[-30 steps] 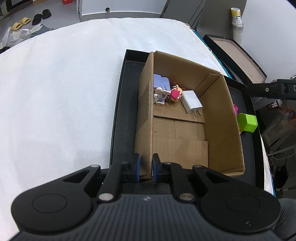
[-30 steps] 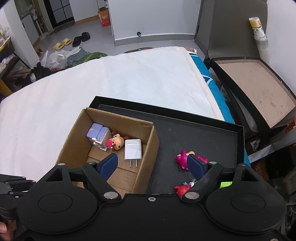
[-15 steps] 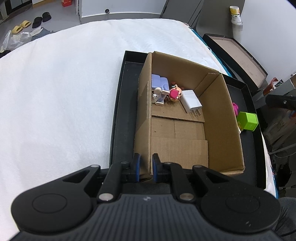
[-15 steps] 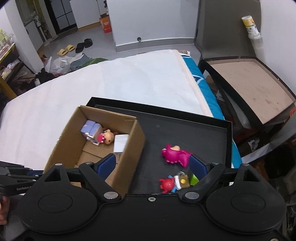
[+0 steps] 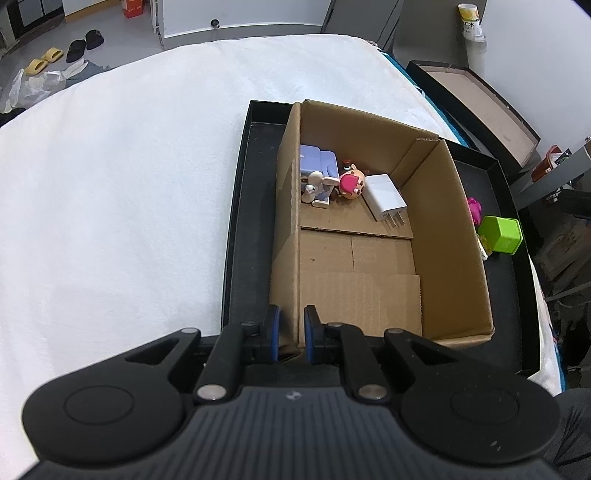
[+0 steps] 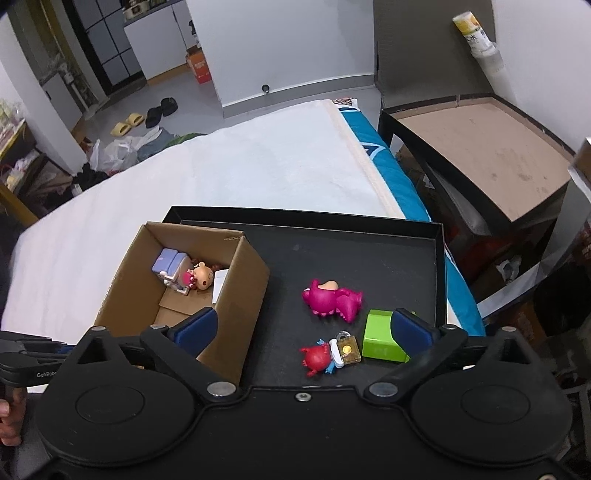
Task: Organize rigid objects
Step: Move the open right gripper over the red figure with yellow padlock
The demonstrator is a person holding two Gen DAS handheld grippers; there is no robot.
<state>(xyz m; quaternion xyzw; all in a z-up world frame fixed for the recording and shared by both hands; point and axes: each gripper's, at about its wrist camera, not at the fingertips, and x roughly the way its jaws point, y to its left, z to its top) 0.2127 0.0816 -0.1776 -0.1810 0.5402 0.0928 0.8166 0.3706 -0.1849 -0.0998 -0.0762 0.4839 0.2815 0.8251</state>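
Observation:
An open cardboard box (image 5: 450,236) (image 6: 240,295) stands in a shallow black tray (image 5: 251,221) (image 6: 369,251) on a white bed. Inside lie a lilac toy sofa (image 5: 317,166) (image 6: 170,262), a pink-capped doll (image 5: 351,182) (image 6: 201,278) and a white charger (image 5: 386,195) (image 6: 219,282). My left gripper (image 5: 291,326) is shut on the box's near left wall. On the tray right of the box lie a magenta dinosaur (image 6: 332,299), a green cube (image 6: 380,338) (image 5: 502,234), a red figure (image 6: 316,360) and a small gold padlock (image 6: 347,349). My right gripper (image 6: 303,328) hovers above these toys, jaws opening wide, nothing between them.
A large black lidded box with a brown lining (image 6: 480,147) stands open beside the bed on the right. A bottle (image 6: 476,33) sits by the wall. Shoes and bags (image 6: 144,118) lie on the floor beyond the bed. White bedding (image 5: 129,184) spreads left of the tray.
My right gripper has slid to the right, from over the box to over the loose toys, and its jaws have spread wider. The left gripper has kept its grip on the box wall.

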